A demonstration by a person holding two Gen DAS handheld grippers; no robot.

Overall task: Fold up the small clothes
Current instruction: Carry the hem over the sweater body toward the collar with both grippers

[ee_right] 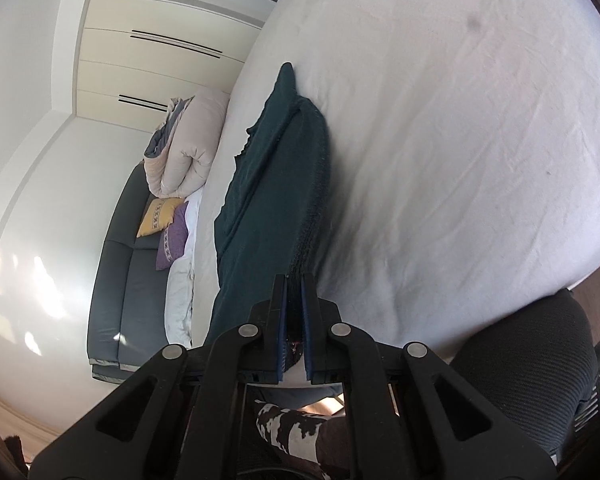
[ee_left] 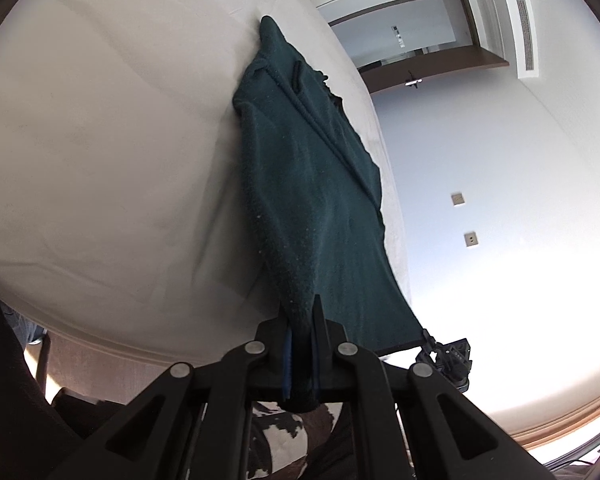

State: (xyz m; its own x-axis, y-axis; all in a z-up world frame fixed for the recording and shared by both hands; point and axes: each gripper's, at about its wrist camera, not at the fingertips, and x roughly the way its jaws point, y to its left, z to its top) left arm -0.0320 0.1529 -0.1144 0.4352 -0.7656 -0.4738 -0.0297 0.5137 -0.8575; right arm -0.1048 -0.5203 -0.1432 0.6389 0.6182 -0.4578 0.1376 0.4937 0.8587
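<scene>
A dark teal garment (ee_left: 316,184) is stretched between both grippers, its far end resting on the white bed (ee_left: 100,140). My left gripper (ee_left: 302,320) is shut on one near corner of the cloth. My right gripper (ee_right: 294,292) is shut on the other near corner of the same garment (ee_right: 276,184), which runs up from the jaws to the white sheet (ee_right: 460,140). In the left wrist view the right gripper (ee_left: 446,354) shows at the garment's lower right corner. The cloth hangs taut with lengthwise folds.
A dark sofa (ee_right: 124,272) with yellow and purple cushions and a rolled duvet (ee_right: 188,148) stands beside the bed. A black mesh chair (ee_right: 540,360) is at the near right. A wall (ee_left: 500,200) and doorway lie beyond the bed edge.
</scene>
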